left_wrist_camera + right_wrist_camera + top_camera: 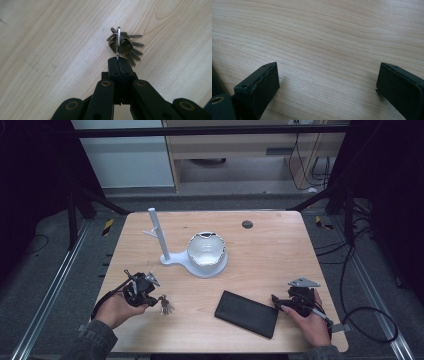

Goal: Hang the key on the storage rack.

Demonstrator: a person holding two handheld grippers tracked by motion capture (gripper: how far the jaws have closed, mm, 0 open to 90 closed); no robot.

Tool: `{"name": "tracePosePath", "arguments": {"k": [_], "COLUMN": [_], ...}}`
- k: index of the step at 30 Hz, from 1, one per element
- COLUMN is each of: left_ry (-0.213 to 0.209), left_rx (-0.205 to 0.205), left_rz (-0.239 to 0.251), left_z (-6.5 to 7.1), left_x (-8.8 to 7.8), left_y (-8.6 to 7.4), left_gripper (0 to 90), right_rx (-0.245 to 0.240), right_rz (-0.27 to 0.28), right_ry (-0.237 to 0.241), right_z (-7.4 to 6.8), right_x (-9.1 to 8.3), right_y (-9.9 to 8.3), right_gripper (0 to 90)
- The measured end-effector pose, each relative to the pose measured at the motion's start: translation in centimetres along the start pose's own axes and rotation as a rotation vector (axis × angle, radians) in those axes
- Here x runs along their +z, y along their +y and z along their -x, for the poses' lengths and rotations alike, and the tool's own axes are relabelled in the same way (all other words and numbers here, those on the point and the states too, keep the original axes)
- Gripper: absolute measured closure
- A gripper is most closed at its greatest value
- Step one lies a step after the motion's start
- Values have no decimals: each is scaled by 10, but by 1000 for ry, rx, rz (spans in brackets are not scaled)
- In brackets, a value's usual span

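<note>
A bunch of keys point(165, 306) on a metal ring hangs just above the wooden table point(270, 255) at the front left. My left gripper point(156, 299) is shut on it. In the left gripper view the black jaws point(119, 61) are pressed together on the ring's edge, and the keys point(123, 42) fan out beyond the tips. My right gripper point(275, 300) rests at the front right with its jaws wide apart. In the right gripper view there is bare wood between its fingertips point(328, 85). A flat black case point(247, 313) lies just left of it.
A white stand with an upright post point(159, 235) and a round base holds a white bowl point(205, 249) at the table's middle. A small dark disc point(247, 224) lies near the far edge. Cables trail off the table's right side.
</note>
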State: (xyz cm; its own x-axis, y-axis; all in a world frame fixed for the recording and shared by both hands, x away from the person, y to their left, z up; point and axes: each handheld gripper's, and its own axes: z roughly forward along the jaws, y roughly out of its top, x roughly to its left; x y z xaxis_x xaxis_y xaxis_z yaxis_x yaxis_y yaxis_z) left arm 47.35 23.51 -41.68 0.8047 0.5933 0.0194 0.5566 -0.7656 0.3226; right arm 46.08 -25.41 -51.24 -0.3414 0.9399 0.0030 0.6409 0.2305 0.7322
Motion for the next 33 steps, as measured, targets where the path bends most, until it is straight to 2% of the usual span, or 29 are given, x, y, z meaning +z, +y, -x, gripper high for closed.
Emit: {"name": "tracePosePath", "arguments": {"k": [9, 12, 17, 24, 33], "left_ry": [19, 22, 48, 53, 53], "left_rx": [29, 39, 62, 49, 31], "left_rz": [-3, -16, -25, -13, -47], "left_z": [-4, -4, -7, -14, -28], "left_x": [-44, -52, -79, -97, -113], "left_y": [25, 29, 41, 46, 54], "left_gripper": [900, 900, 900, 900, 900], "right_rx": [-3, -3, -6, 0, -5], "right_rz": [-1, -2, -1, -5, -3], "right_ry": [-1, 0, 0, 2, 0], "right_z": [0, 0, 0, 0, 0], "right_x": [1, 0, 1, 0, 1], "right_y": [0, 0, 0, 0, 0], "right_gripper": [40, 40, 38, 37, 37]}}
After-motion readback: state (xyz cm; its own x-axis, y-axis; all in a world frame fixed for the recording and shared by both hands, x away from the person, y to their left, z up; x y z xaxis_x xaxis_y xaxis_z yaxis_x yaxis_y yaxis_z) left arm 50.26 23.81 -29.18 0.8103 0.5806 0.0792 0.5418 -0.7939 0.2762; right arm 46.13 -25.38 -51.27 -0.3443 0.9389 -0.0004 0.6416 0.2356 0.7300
